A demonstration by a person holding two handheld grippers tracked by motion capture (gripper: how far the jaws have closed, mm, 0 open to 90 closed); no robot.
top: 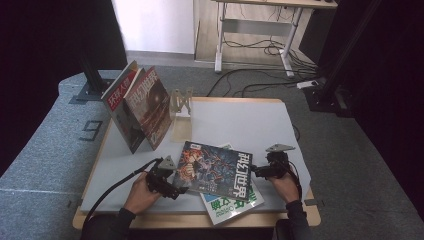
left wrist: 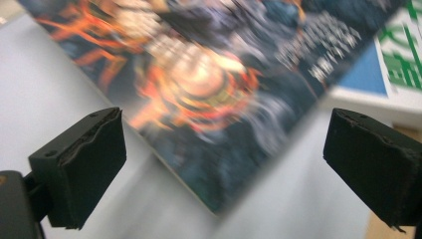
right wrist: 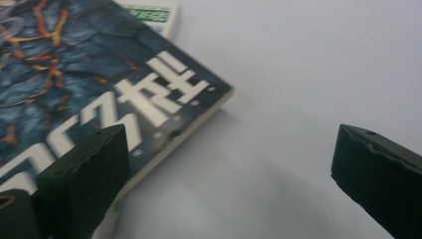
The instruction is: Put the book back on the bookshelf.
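Near the table's front edge, a dark magazine lies flat across a green-and-white one, and both grippers are right at it. Left gripper sits at the magazine's left end, jaws spread wide; in the left gripper view the cover's corner pokes into the gap between the two black jaws, blurred, with neither jaw touching it. Right gripper is at the opposite end, jaws likewise wide apart; in the right gripper view the magazine with its white lettering runs in beside the left-hand jaw, and bare table shows between the jaws. Nothing is clamped on either side. Over at the back left, two more magazines stand leaning together, upright, with a pale stand just beside them, well apart from the hands.
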